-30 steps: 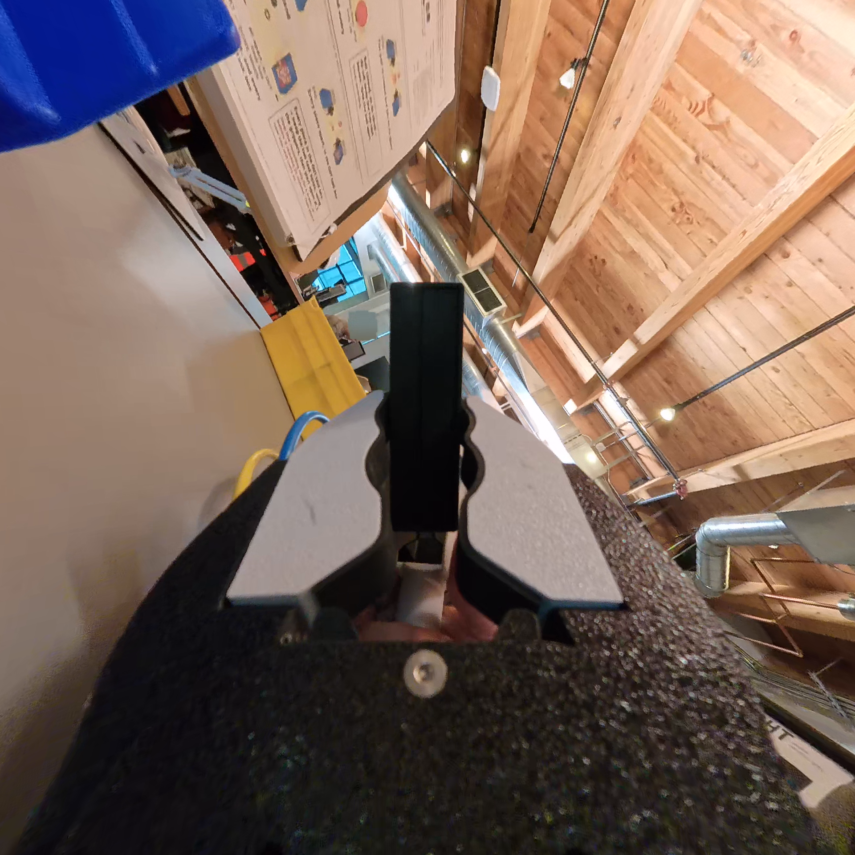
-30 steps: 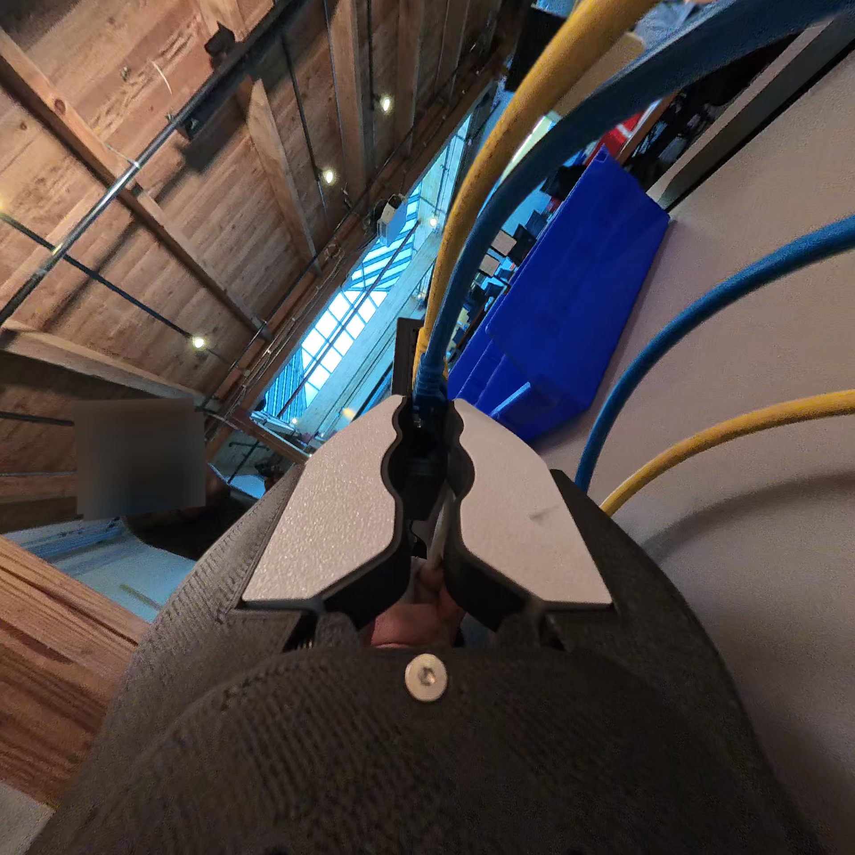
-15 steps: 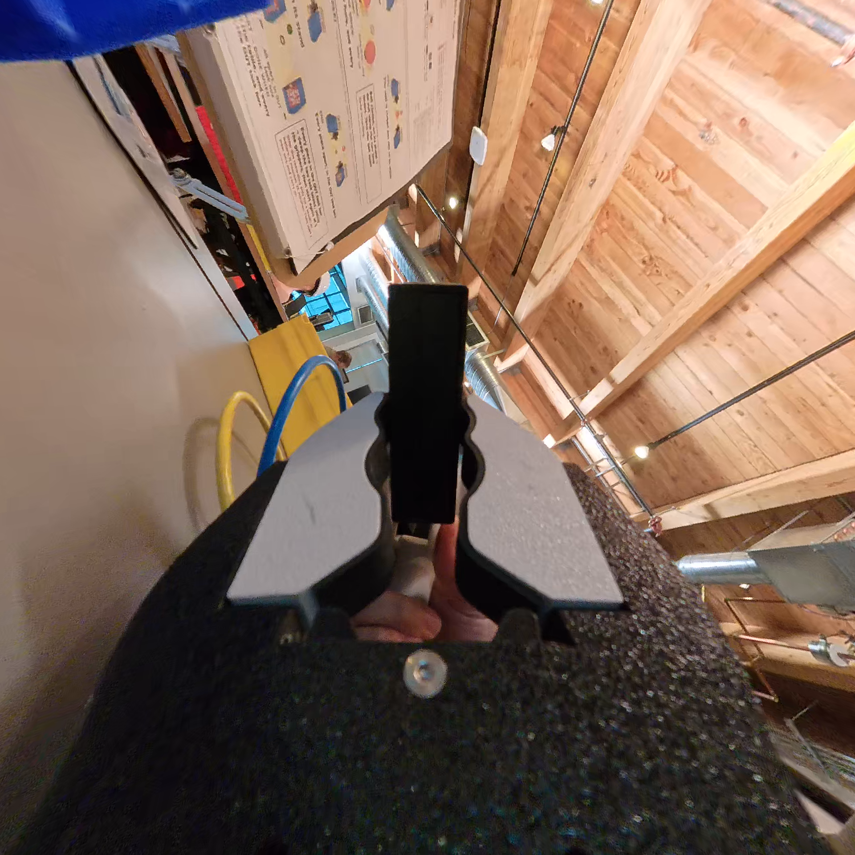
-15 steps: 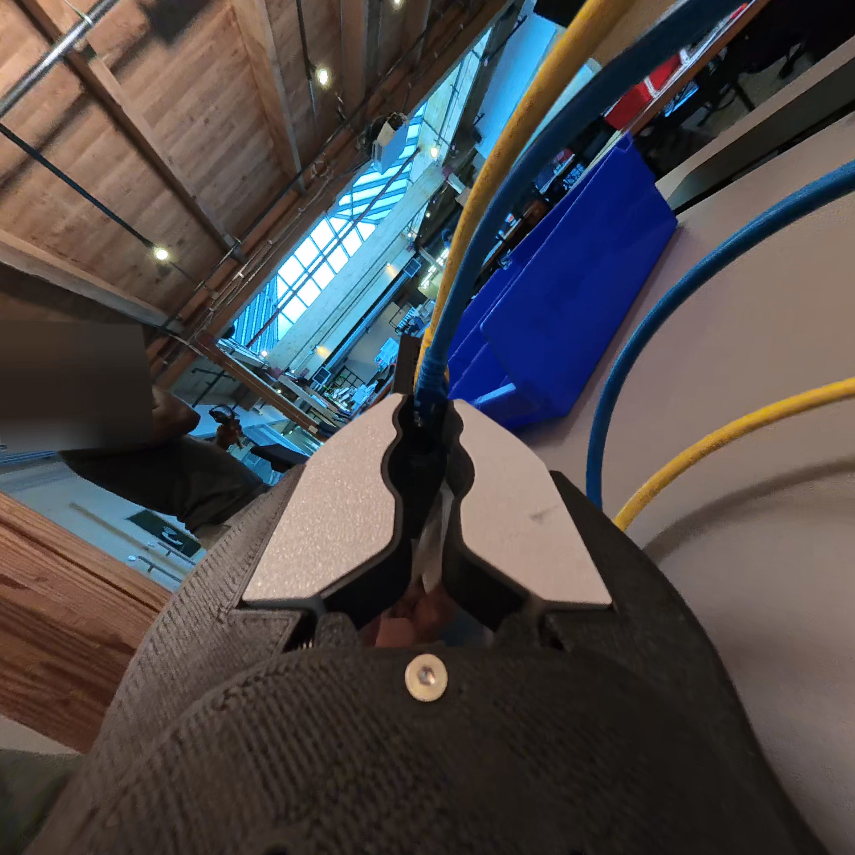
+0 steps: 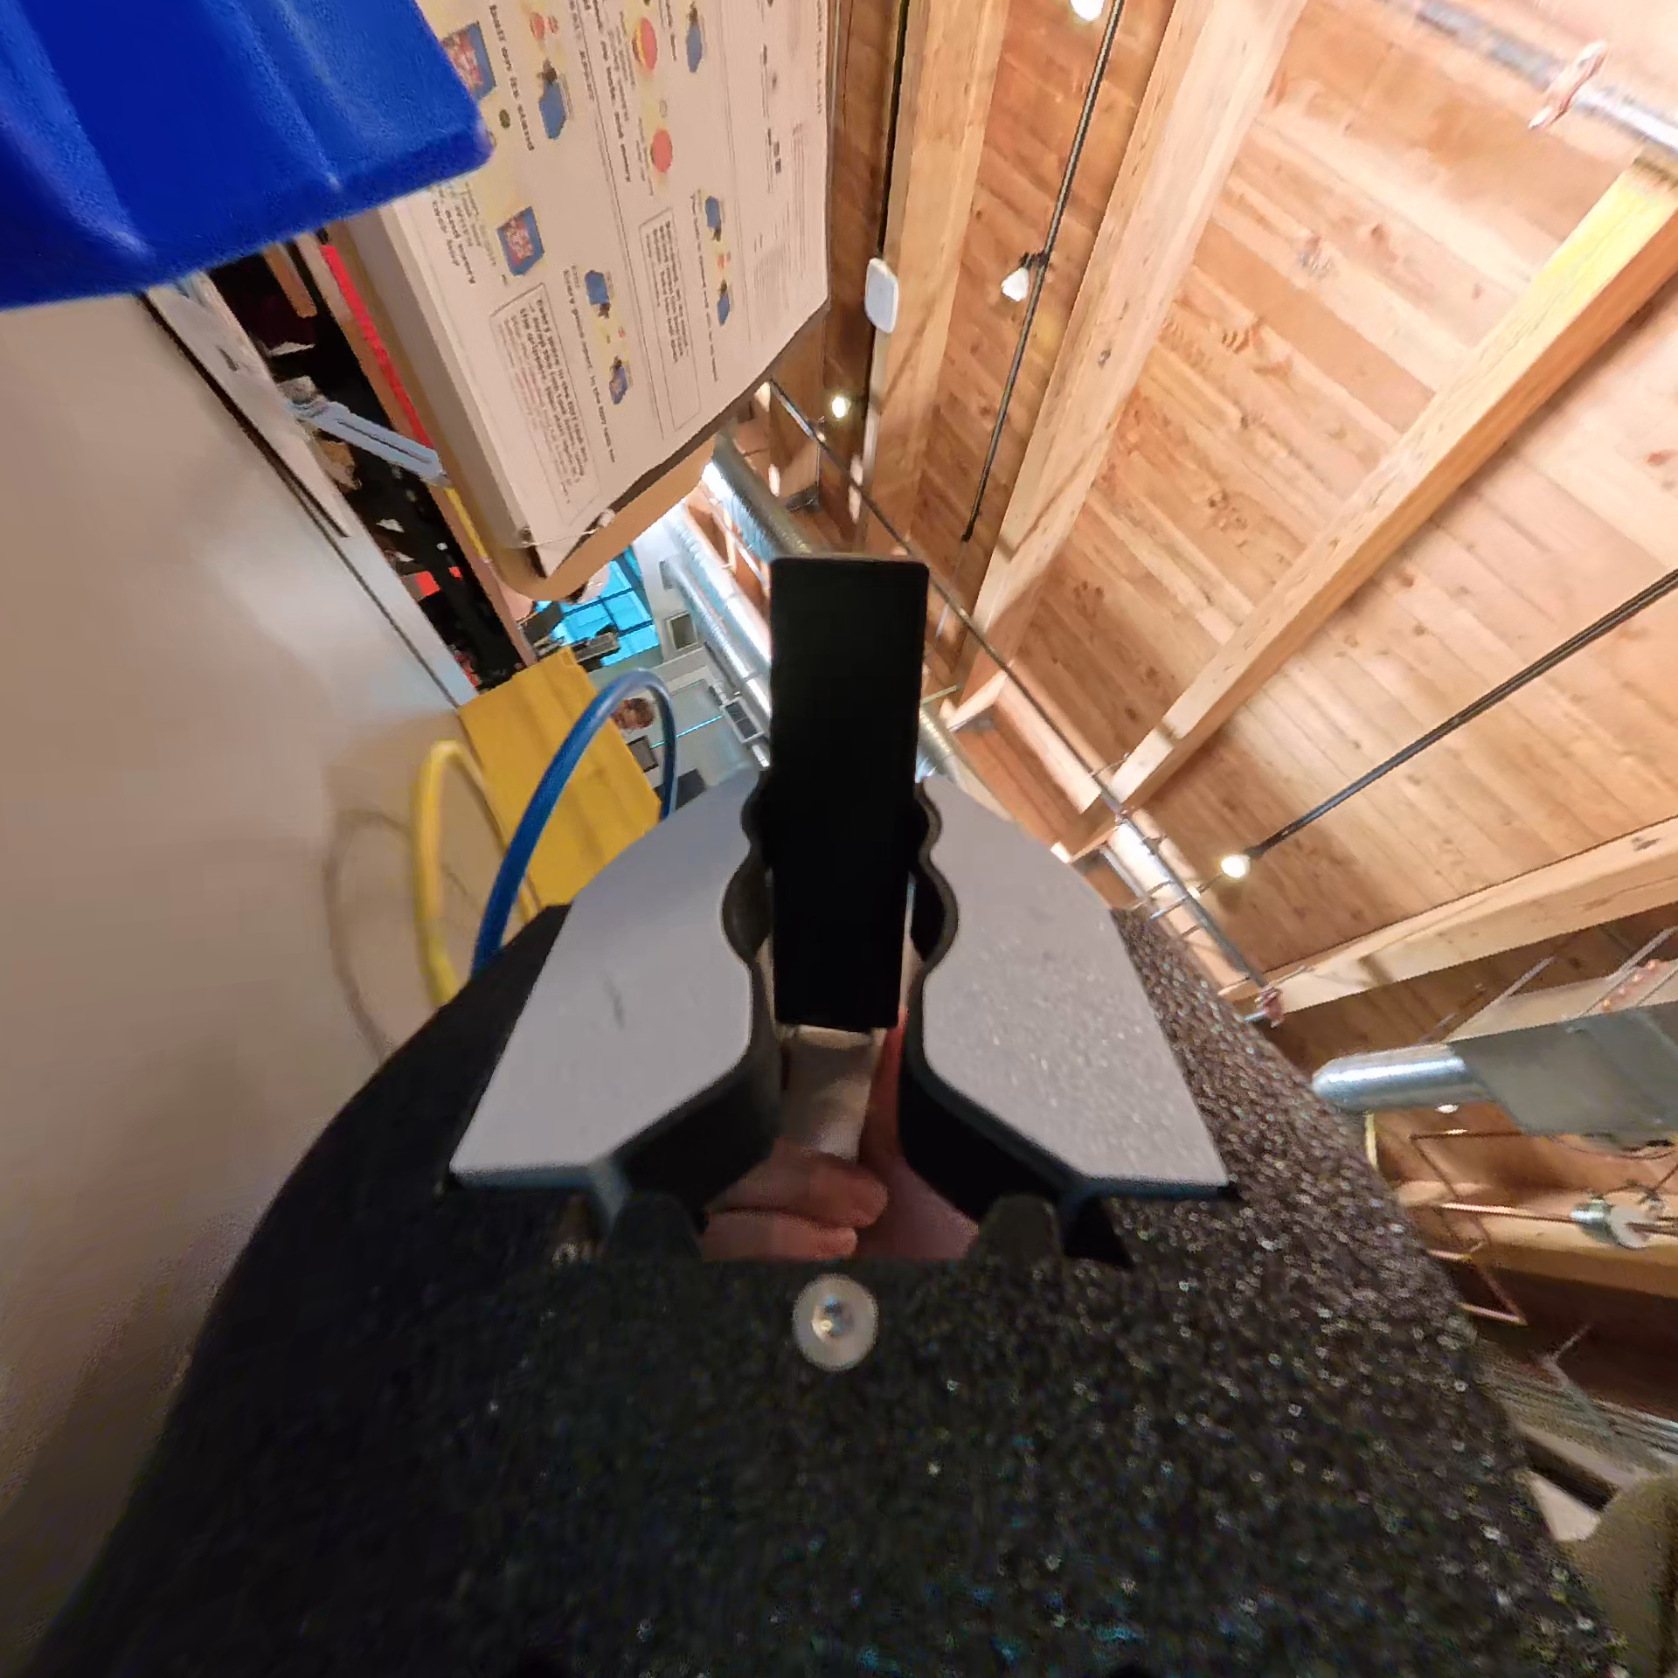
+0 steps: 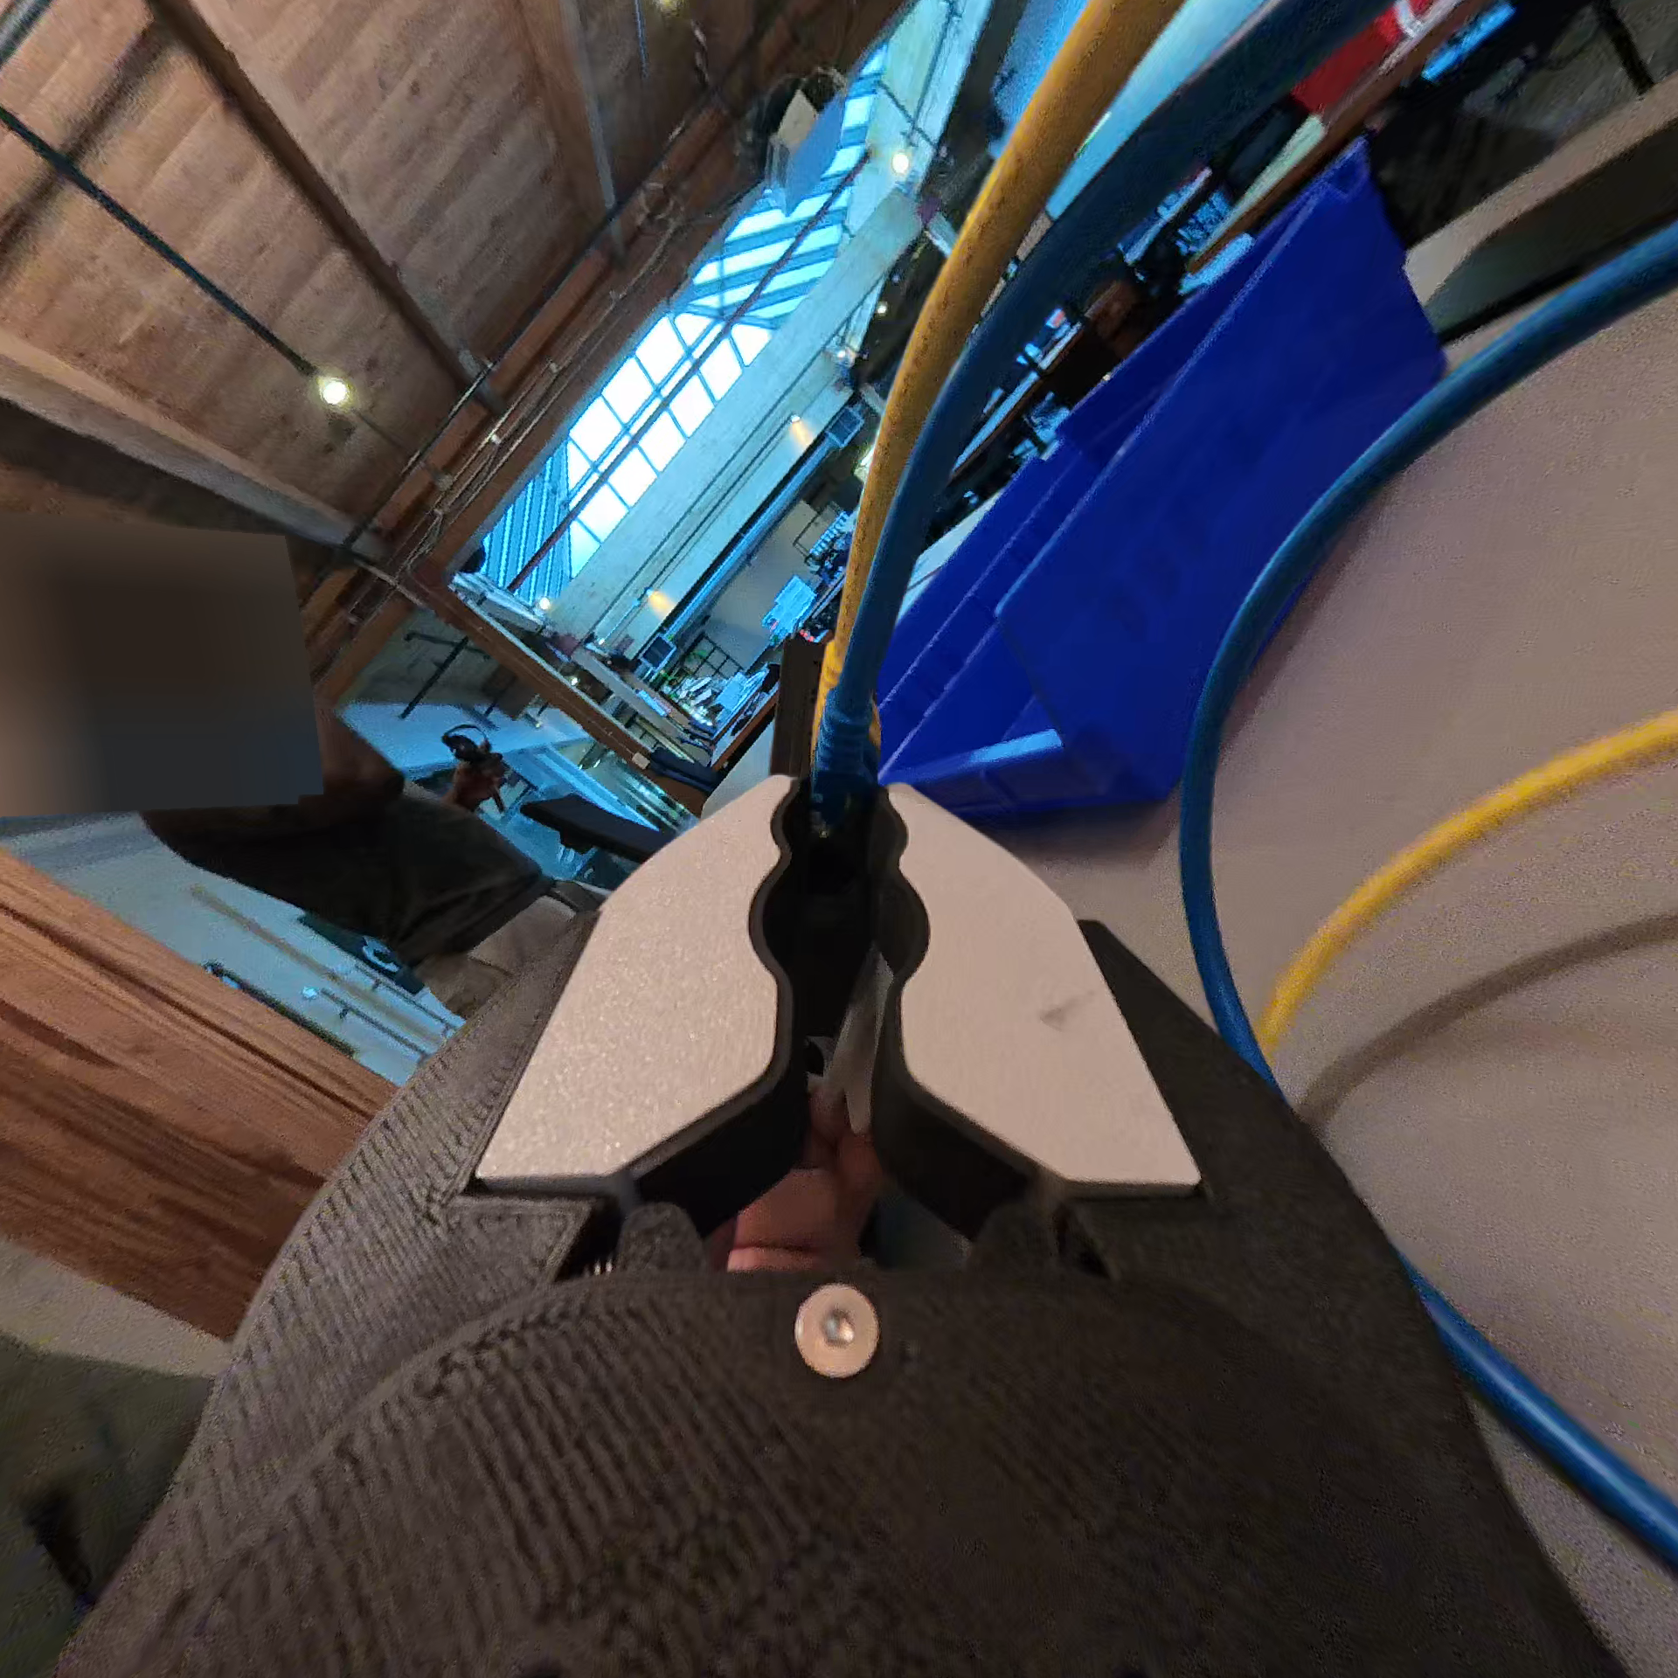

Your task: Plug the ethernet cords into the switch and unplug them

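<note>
The left gripper (image 5: pixel 840 899) is seen closed on a flat black block, taken to be the switch (image 5: pixel 846 772), w/ the grey fingers (image 5: pixel 636 1008) pressed against both its sides; the block sticks out well past the fingertips toward a wooden ceiling. Its ports cannot be made out in the left wrist view. To the left of the fingers a pale worktop (image 5: pixel 163 817) is shown, w/ loops of a blue cord (image 5: pixel 536 817) and a yellow cord (image 5: pixel 431 835) standing up from it just beside the left finger, and a yellow bin (image 5: pixel 554 763) behind them. A blue bin (image 5: pixel 209 127) fills the corner up and to the left, and a printed poster board (image 5: pixel 636 254) hangs beyond the fingertips. The right gripper (image 6: pixel 840 872) is seen narrowed around the plug end of the blue cord (image 6: pixel 849 726), which is pinched between the fingers (image 6: pixel 672 1026) at their tips; a thin dark edge, approx. where the switch would be, shows just past the tips, but whether the plug is seated in a port cannot be told. The yellow cord (image 6: pixel 953 300) runs alongside the blue one, up and away from the fingertips, its end hidden behind the blue plug. To the right of the fingers both cords are seen curving over the worktop (image 6: pixel 1453 863), blue outside yellow, w/ the blue bin (image 6: pixel 1208 590) resting on it ahead and to the right. A person's finger is glimpsed in the gap behind the fingers in each view.
</note>
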The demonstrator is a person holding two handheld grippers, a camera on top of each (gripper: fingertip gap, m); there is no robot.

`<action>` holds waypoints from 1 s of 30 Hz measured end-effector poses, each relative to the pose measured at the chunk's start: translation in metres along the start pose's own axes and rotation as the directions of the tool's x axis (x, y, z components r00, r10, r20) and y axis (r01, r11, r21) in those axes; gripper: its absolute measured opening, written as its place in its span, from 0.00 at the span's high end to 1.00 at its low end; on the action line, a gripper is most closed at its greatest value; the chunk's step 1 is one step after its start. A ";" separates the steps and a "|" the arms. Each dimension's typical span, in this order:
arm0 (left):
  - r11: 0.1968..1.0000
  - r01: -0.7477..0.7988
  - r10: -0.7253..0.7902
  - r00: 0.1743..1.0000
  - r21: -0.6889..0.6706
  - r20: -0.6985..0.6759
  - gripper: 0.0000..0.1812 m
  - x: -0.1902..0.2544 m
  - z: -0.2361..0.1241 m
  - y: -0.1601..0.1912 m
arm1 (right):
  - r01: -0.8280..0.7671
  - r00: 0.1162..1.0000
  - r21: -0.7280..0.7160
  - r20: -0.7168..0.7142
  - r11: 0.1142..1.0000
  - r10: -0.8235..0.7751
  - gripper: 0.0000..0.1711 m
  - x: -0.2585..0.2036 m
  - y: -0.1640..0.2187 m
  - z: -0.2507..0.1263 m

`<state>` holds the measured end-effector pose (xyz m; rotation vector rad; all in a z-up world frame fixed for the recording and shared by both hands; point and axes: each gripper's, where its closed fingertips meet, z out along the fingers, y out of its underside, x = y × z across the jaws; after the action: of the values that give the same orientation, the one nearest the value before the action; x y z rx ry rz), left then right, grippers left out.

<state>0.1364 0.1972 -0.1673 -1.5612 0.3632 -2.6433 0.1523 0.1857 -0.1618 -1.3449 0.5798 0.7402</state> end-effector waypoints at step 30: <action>1.000 0.010 -0.010 0.999 0.002 0.039 0.85 -0.008 0.000 0.005 | -0.079 0.995 0.157 -0.043 0.984 0.087 0.92 0.008 0.005 -0.011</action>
<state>0.1399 0.1933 -0.1757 -1.6155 0.3513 -2.6161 0.1543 0.1761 -0.1726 -1.2035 0.7221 0.7157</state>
